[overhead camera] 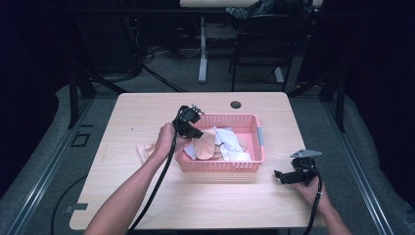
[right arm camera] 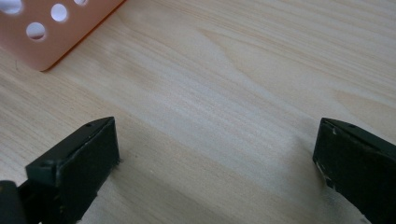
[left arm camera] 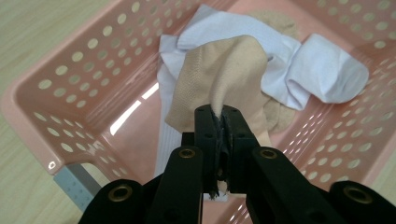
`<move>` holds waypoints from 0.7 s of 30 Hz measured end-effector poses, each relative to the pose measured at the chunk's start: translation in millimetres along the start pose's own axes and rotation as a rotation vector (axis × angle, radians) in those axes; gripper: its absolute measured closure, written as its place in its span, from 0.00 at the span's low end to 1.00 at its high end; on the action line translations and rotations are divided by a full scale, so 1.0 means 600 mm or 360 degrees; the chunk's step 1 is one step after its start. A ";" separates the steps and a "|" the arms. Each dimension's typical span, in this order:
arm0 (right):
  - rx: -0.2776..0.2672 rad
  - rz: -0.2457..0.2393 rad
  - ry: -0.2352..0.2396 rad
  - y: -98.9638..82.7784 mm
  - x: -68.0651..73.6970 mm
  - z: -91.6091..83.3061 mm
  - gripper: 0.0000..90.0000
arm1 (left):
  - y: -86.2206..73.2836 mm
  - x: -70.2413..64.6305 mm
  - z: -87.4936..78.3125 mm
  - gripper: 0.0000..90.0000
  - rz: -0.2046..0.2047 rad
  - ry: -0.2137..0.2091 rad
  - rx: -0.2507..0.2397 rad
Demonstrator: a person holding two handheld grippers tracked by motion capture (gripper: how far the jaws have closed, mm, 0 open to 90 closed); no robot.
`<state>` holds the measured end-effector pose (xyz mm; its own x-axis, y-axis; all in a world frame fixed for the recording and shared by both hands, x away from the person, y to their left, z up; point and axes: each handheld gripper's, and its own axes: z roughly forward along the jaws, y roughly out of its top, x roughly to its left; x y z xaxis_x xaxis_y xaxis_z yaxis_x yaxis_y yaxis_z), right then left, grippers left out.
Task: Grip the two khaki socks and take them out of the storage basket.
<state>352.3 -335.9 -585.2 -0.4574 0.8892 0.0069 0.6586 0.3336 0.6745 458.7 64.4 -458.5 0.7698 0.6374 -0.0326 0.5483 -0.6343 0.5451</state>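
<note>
Left gripper view puts your left gripper point(left arm camera: 223, 114) right over the pink basket point(left arm camera: 70, 88), jaws pinched tight on an edge of the beige sock point(left arm camera: 219, 74), which hangs down from them above the white socks point(left arm camera: 322, 65) lying inside. From the high view, that same gripper point(overhead camera: 195, 131) sits at the basket's point(overhead camera: 259, 142) left end (another beige piece point(overhead camera: 145, 149) lies on the table point(overhead camera: 147, 196) just beside your left hand point(overhead camera: 164, 142)). Your right gripper point(right arm camera: 215, 158) rests low on the bare wood, jaws spread wide with nothing between them, near the basket's corner point(right arm camera: 42, 37).
</note>
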 end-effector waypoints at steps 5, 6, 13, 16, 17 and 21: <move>-0.0002 0.0002 -0.0002 0.000 0.000 0.000 0.00 | 0.007 -0.001 -0.015 0.96 0.0011 0.0003 -0.0020; 0.0000 0.0000 0.0000 0.000 0.000 0.000 0.00 | 0.008 -0.001 -0.019 0.96 0.0014 0.0000 -0.0028; 0.0000 0.0000 0.0000 0.000 0.000 0.000 0.00 | 0.014 -0.001 -0.042 0.96 0.0023 0.0005 -0.0063; 0.0000 0.0000 0.0000 0.000 0.000 0.000 0.00 | 0.017 0.001 -0.051 0.96 0.0022 0.0007 -0.0079; -0.0002 0.0001 -0.0002 0.000 0.000 0.000 0.00 | 0.017 0.002 -0.055 0.96 0.0024 0.0006 -0.0082; -0.0002 0.0001 -0.0002 0.000 0.000 0.000 0.00 | 0.018 0.006 -0.067 0.96 0.0014 0.0014 -0.0104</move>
<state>352.4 -335.8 -585.3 -0.4563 0.8898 0.0064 0.6583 0.3328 0.6752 454.3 77.2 -419.1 0.7716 0.6358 -0.0205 0.5187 -0.6103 0.5987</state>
